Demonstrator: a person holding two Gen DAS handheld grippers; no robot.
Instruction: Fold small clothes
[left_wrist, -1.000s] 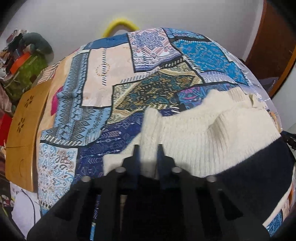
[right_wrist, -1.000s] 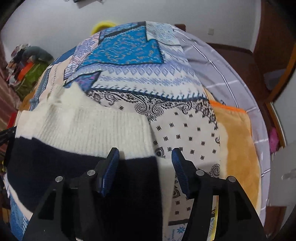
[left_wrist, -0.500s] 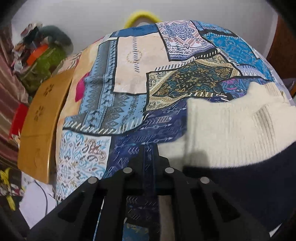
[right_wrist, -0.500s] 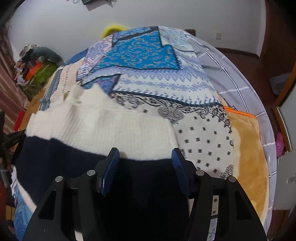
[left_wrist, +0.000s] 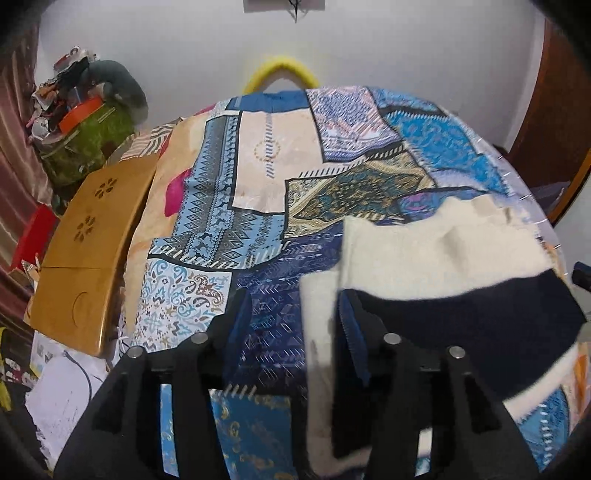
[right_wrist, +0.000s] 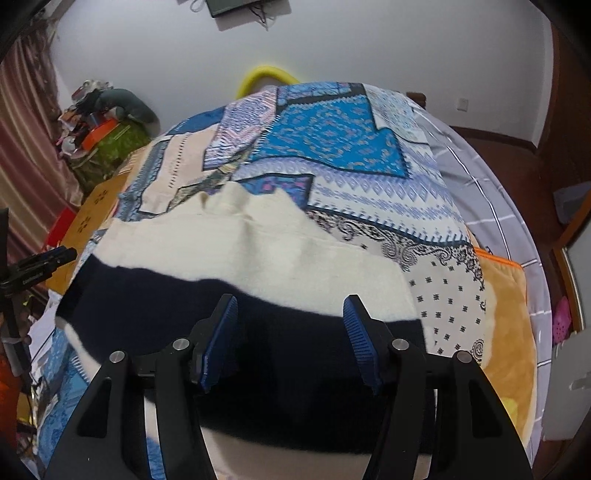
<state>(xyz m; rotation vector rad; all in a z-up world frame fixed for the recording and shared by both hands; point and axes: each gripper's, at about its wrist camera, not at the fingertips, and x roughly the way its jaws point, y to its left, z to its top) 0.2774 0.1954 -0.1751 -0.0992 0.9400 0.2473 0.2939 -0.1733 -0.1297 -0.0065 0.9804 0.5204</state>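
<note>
1. Left gripper (left_wrist: 293, 321): a second ago its jaws were together at the cream edge of the sweater; they have just been opening and now stand apart. Blue patterned bedcover and a cream strip of the sweater show in the gap; the pads press on nothing.

2. Right gripper (right_wrist: 290, 338): its jaws have just been opening a little further and stand wide apart. The dark band of the sweater lies below and between them, but the pads do not grip it.

3. Sweater (right_wrist: 258, 243): cream knit with a navy band, lying folded on the patchwork bedcover (left_wrist: 258, 192), toward its near side. Against the earlier frames, both views now take in more of the bed and the far wall, and the garment appears lower and further off from each gripper. In the left wrist view the sweater (left_wrist: 436, 251) sits to the right of the gripper.

4. Surroundings, left side: a wooden board (left_wrist: 88, 254) with flower-shaped cut-outs lies beside the bed; beyond it stands a cluttered heap (left_wrist: 88, 122) with green fabric and an orange box.

5. Surroundings, far and right: a yellow hoop (right_wrist: 266, 75) rises behind the bed's far edge against the white wall. An orange blanket (right_wrist: 506, 321) lies on the bedcover's right side, with grey striped sheet (right_wrist: 476, 173) past it.

6. Obstructions: the gripper frames hide the near edge of the sweater in both views.
</note>
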